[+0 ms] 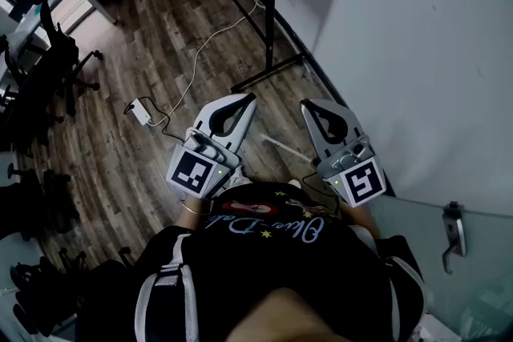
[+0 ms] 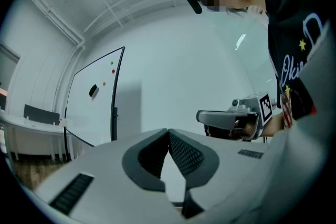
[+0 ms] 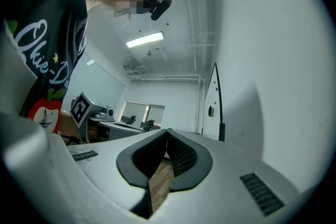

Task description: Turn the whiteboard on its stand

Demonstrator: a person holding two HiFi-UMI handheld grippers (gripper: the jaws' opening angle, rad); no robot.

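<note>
A person in a black printed shirt (image 1: 264, 252) stands over a wooden floor (image 1: 160, 52) and holds a gripper in each hand, level with each other and well apart. The left gripper (image 1: 249, 98) has its fingers (image 2: 184, 152) together at the tips with nothing between them. The right gripper (image 1: 306, 104) likewise has its fingers (image 3: 181, 157) closed tip to tip and empty; only floorboards show through the slit below the tips.

The whiteboard (image 2: 92, 107) stands ahead of the fingers and off to the left of the left pair, black-framed, seen at a slant, with a dark eraser and small coloured magnets on its face. In the right gripper view it shows just right of the fingertips as a thin upright edge (image 3: 216, 102). Neither gripper touches it. The black foot of its stand (image 1: 268, 72) lies on the floor just beyond the fingertips, its bar running crosswise in front of both pairs.

A plain white wall (image 1: 417, 52) closes off the side right of the right fingers. Left of the left fingers the floor is open, crossed by a white cable (image 1: 204, 48) to a small adapter (image 1: 140, 110), with dark chairs (image 1: 48, 68) farther out
</note>
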